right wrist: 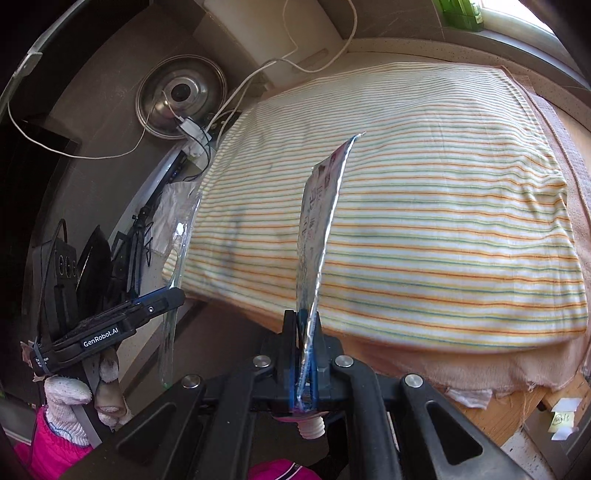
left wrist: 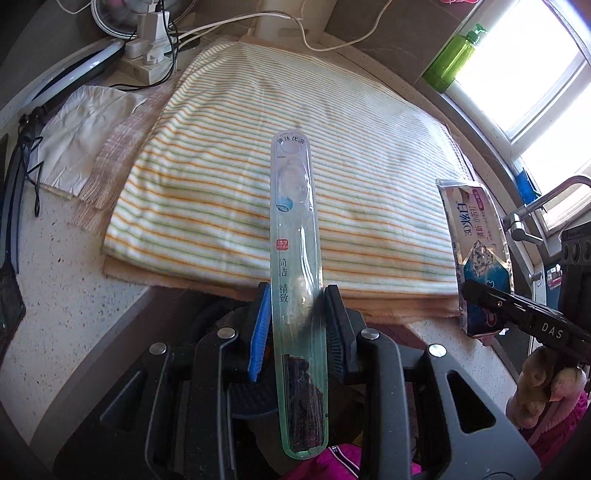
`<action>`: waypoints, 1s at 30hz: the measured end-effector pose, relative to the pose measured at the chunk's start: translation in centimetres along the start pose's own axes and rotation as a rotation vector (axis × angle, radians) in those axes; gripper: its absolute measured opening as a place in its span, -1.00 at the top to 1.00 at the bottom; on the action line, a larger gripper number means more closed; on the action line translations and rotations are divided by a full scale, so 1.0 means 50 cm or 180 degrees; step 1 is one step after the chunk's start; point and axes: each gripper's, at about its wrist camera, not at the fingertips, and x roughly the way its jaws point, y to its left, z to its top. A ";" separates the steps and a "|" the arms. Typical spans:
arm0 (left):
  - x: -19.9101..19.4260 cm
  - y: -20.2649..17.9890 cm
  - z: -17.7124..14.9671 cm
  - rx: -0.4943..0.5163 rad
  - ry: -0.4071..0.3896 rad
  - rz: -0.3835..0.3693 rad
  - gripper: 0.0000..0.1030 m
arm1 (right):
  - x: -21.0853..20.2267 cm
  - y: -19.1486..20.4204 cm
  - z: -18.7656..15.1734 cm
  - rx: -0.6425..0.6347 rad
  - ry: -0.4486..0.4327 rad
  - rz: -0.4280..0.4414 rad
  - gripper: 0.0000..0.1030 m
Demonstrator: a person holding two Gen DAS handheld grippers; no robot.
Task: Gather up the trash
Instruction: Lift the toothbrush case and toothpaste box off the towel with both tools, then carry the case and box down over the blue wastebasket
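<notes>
So the left gripper [left wrist: 297,295] is pinching a clear toothbrush case [left wrist: 295,236], and the right gripper [right wrist: 306,325], at 3 o'clock, is clamped on a flattened toothpaste tube [right wrist: 321,229], above the striped cloth [left wrist: 351,155].

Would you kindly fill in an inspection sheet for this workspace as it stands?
Surface: speckled counter, mostly covered by a striped towel.
Job's things: clear toothbrush package; flattened toothpaste tube. Both held above the towel.
Clutter: crumpled white paper.
Grippers: left gripper shut on the package; right gripper shut on the tube.
Cables: white cable; black leads at a power strip.
Surroundings: green bottle by the window; faucet; metal lid.
</notes>
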 end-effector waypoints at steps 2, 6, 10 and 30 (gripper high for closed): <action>-0.005 0.011 -0.018 -0.0026 0.0012 -0.0010 0.45 | 0.005 0.013 -0.013 -0.0016 0.0014 0.0011 0.94; -0.012 0.036 -0.054 -0.0072 0.0055 -0.0005 0.45 | 0.021 0.041 -0.041 -0.0063 0.0071 0.0029 0.94; -0.015 0.061 -0.091 -0.0126 0.0116 -0.0005 0.45 | 0.040 0.067 -0.072 -0.0111 0.0135 0.0043 0.94; 0.052 0.131 -0.258 -0.0227 0.0682 -0.0029 0.45 | 0.164 0.120 -0.227 -0.0120 0.0603 0.0060 0.94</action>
